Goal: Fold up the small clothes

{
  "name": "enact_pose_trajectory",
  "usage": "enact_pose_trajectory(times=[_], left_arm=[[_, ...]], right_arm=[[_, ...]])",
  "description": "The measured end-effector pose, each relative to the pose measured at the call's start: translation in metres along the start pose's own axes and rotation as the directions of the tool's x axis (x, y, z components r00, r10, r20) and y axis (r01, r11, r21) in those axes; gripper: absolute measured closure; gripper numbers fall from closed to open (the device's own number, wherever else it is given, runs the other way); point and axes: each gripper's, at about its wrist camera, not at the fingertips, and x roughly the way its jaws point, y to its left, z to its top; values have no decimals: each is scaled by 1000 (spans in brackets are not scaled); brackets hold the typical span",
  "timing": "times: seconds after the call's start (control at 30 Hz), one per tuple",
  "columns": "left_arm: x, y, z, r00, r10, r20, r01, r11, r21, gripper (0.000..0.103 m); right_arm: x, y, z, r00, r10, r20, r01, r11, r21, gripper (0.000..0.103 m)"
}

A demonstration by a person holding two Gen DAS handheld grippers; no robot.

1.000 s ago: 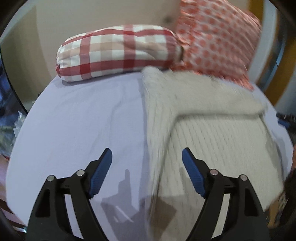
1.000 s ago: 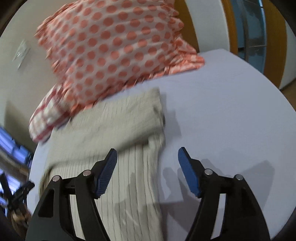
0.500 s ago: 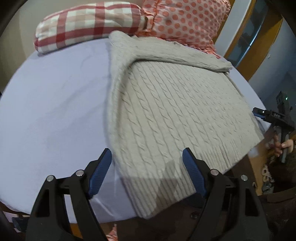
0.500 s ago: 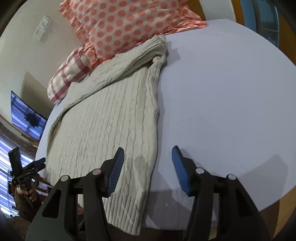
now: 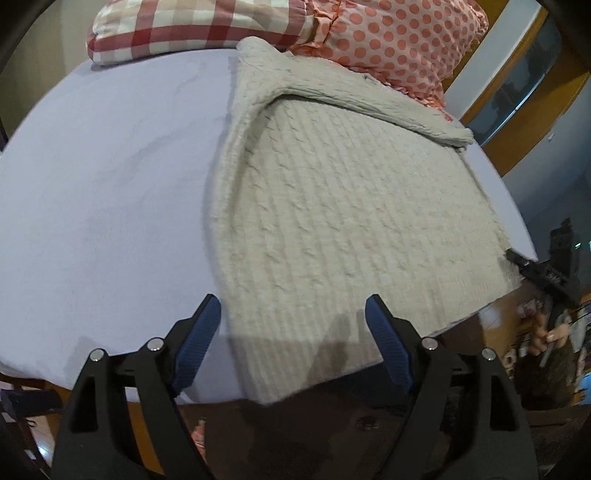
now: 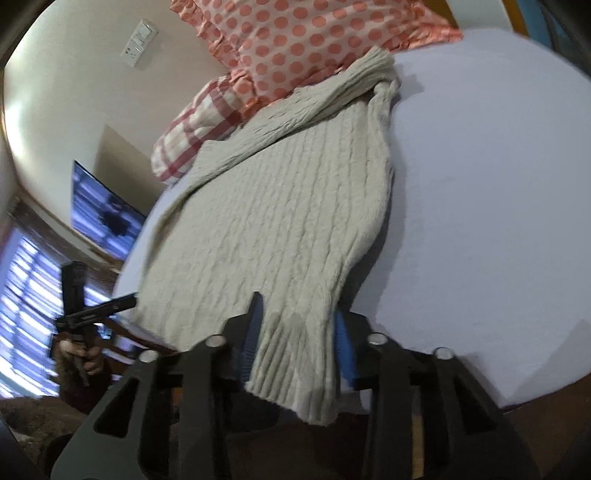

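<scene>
A cream cable-knit sweater (image 5: 351, 221) lies flat on the lavender bed sheet (image 5: 103, 192), one sleeve folded across its top and its hem at the near bed edge. My left gripper (image 5: 293, 321) hangs open over the hem's left corner, blue pads (image 5: 199, 332) on either side of the fabric without touching it. In the right wrist view, my right gripper (image 6: 297, 334) is closing its jaws on the hem's right corner (image 6: 295, 362), and the knit bunches between the pads. From the left wrist view, the right gripper (image 5: 517, 260) shows at the sweater's far right edge.
A red-checked pillow (image 5: 199, 31) and an orange polka-dot pillow (image 5: 391, 40) lie at the head of the bed, touching the sweater's top. The wooden bed frame (image 6: 546, 391) runs just under the hem. A screen (image 6: 99, 214) hangs on the left wall. A hand (image 6: 79, 356) holds the left gripper.
Both grippers dropped from the pillows toward the near hem. The right gripper's jaws narrowed from wide apart to pinching the hem corner. The left gripper stayed open and has hardly moved lately.
</scene>
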Motion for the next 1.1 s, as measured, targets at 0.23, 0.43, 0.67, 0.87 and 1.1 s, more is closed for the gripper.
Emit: enact_pose_trajectory(times=[0.23, 0.43, 0.67, 0.87, 1.1], left_arm=[[6, 7, 1, 999, -48, 4, 48, 994, -103, 92], [2, 21, 7, 988, -155, 23, 157, 973, -170, 95], [-35, 24, 60, 956, -228, 186, 259, 952, -165, 95], [-34, 23, 156, 944, -182, 274, 238, 953, -188, 95], [33, 43, 281, 957, -33, 288, 131, 936, -327, 95]], right_arm=[[2, -9, -6, 998, 44, 41, -46, 998, 41, 94], [-14, -4, 8, 974, 167, 151, -180, 981, 77, 95], [-31, 3, 73, 908, 278, 313, -329, 936, 125, 95], [-6, -15, 152, 859, 269, 436, -404, 880, 252, 95], [73, -58, 256, 877, 97, 470, -329, 835, 441, 95]])
